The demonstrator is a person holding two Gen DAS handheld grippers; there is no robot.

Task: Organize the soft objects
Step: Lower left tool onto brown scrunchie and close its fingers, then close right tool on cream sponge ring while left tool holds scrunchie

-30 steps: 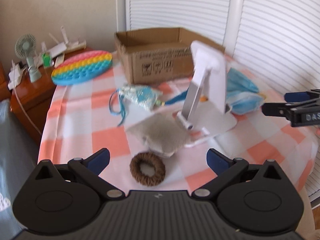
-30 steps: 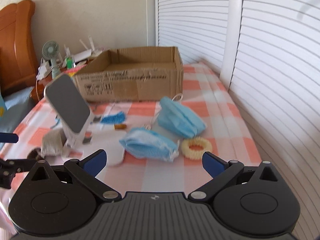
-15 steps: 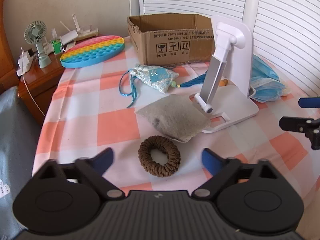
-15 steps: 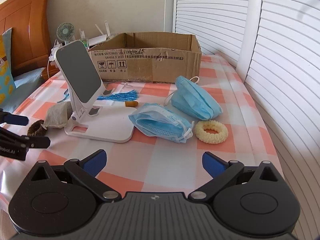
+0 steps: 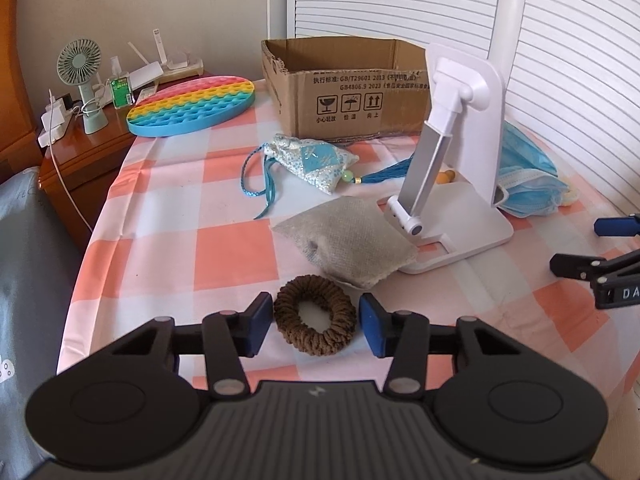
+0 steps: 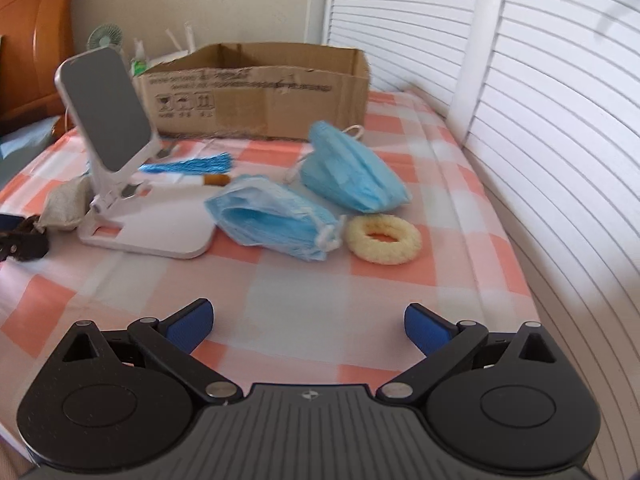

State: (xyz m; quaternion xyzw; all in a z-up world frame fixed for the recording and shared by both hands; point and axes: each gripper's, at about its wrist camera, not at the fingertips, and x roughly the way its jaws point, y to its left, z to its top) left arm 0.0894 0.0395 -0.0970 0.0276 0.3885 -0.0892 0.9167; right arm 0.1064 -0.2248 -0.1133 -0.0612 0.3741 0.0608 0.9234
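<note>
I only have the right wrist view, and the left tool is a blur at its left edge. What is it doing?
Observer: The left tool straddles a brown scrunchie, with one pad on each side. It is not yet clamped.
Reviewer: Is anything close enough to get caught?
Observer: A grey sachet lies just beyond the scrunchie, outside the pads.
Reviewer: Are there soft items I can't see?
Observer: A patterned pouch with a blue cord lies in front of the box, hidden from you by the stand.
</note>
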